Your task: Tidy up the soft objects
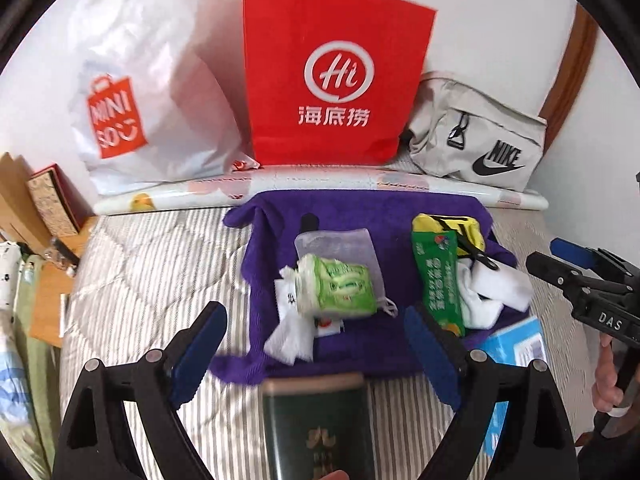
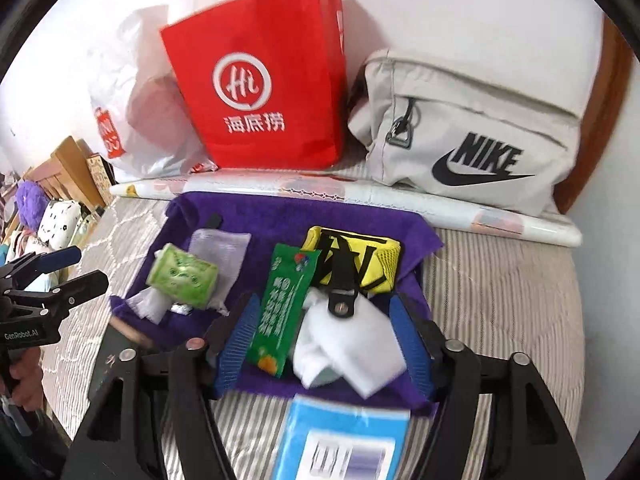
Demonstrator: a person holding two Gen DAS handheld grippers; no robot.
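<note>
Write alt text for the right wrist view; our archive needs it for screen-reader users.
The open right gripper hangs empty over a purple towel on a striped bed, above a white sock and a green packet. A yellow pouch and green tissue pack also lie there; a red paper bag and grey Nike bag stand behind.

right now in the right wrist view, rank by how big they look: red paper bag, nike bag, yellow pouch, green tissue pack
1. red paper bag and nike bag: look alike in size, so no ranking between them
2. yellow pouch
3. green tissue pack

The pouch and tissue pack lie nearer the camera yet still look smaller.
</note>
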